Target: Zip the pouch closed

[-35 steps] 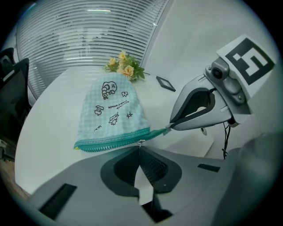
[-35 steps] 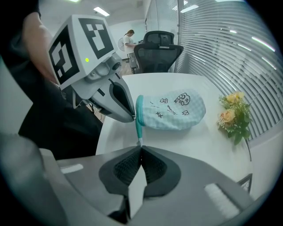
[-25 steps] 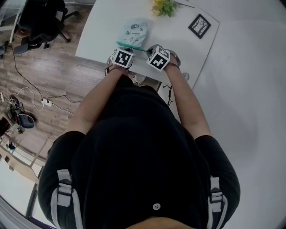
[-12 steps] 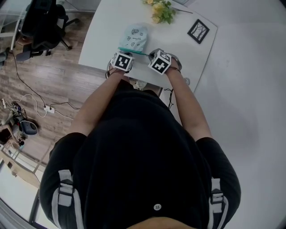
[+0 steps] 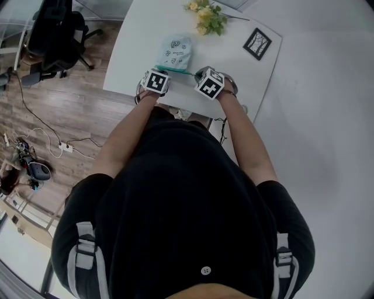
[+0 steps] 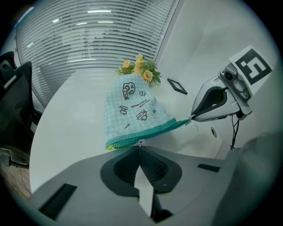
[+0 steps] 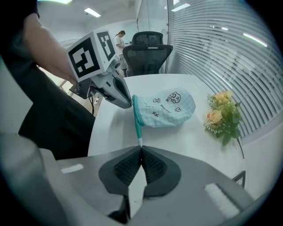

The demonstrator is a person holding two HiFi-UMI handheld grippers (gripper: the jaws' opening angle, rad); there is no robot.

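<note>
two grippers stretch a pouch's zip taut across the near edge of a table

seen from above, a person stands at the near edge of a white table (image 5: pixel 131 44) with a gripper in each hand, both pointing steeply down. one pale blue checked pouch (image 5: pixel 175 51) with small cartoon prints lies just beyond them. its body runs away toward the far side and its teal zip edge (image 6: pixel 163 128) faces the person.

the left gripper (image 6: pixel 140 148) has its jaws clenched on the small silver zip pull (image 6: pixel 140 142), which sits toward the left end of the zip edge. the right gripper (image 7: pixel 141 148) has its jaws clamped on the end tab (image 7: pixel 140 141) at the right end. the right grip looks like an anchor: it keeps the zip line straight and stops the soft pouch from bunching or sliding while the left draws the pull along. the zip edge between the two looks taut for that reason. how much of the zip is already closed cannot be told.

counted: one pouch, one zip with one pull, two grippers. at the far side of the table, well apart from the work, are one bunch of yellow flowers (image 5: pixel 205 14) and one small black-framed picture (image 5: pixel 257 43) to its right. one black office chair (image 5: pixel 55 29) stands on the wood floor to the left.
</note>
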